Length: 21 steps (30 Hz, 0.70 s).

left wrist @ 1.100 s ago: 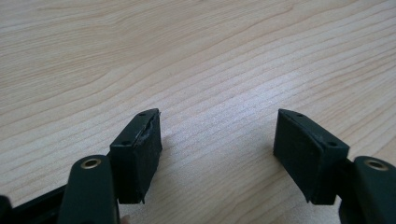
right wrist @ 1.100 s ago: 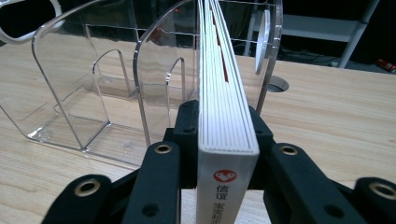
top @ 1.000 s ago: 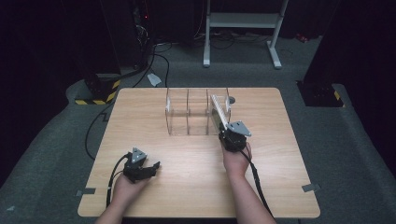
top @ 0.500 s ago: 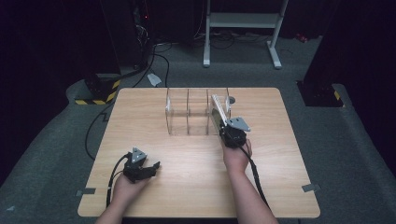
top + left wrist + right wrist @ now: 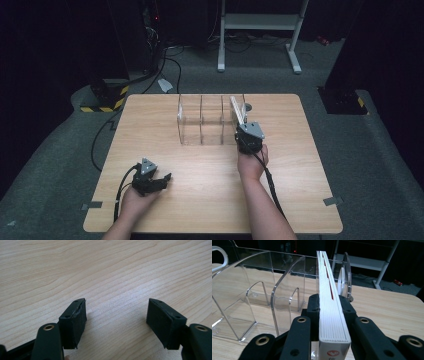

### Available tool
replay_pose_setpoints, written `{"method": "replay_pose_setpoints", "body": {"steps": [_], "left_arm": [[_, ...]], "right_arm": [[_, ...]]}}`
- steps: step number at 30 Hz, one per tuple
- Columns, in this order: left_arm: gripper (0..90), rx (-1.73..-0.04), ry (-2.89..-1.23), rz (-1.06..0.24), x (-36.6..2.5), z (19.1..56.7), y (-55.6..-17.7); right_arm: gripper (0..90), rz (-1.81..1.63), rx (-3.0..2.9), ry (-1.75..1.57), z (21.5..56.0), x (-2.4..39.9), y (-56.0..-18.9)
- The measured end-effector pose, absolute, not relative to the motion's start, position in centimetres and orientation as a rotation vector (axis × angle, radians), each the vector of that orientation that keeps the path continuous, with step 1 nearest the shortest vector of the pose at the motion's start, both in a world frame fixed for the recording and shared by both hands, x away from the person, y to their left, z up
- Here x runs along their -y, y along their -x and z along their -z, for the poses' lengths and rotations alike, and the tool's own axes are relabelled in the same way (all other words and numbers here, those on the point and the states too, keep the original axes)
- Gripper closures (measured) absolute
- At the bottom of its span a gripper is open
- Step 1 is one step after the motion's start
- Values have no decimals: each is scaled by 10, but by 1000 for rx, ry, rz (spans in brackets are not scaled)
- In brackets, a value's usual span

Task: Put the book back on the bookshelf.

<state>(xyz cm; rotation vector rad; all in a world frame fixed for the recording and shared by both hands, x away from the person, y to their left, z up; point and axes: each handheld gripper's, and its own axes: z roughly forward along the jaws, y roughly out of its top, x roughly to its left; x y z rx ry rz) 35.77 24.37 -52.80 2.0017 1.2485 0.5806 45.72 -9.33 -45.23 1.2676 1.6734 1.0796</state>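
White ribbed book (image 5: 332,315) beside clear curved rack (image 5: 262,297).

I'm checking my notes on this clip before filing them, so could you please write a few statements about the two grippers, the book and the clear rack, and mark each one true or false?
1. The right gripper has its jaws shut on a white book. True.
2. The left gripper holds a pen. False: its jaws stand open with nothing between them, over bare wooden table.
3. The book stands on edge at the right end of the clear rack. True.
4. The rack is made of dark metal. False: it is see-through plastic with curved dividers.
5. The left gripper is up beside the rack. False: it sits near the table's front edge, well apart from it.
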Motion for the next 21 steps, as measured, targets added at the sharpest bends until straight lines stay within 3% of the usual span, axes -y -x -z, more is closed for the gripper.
{"method": "replay_pose_setpoints", "body": {"steps": [21], "left_arm": [[323, -1251, -1998, -577, -243, 528, -357]], "right_arm": [[748, -1059, -1678, -1313, 458, 90, -463]]}}
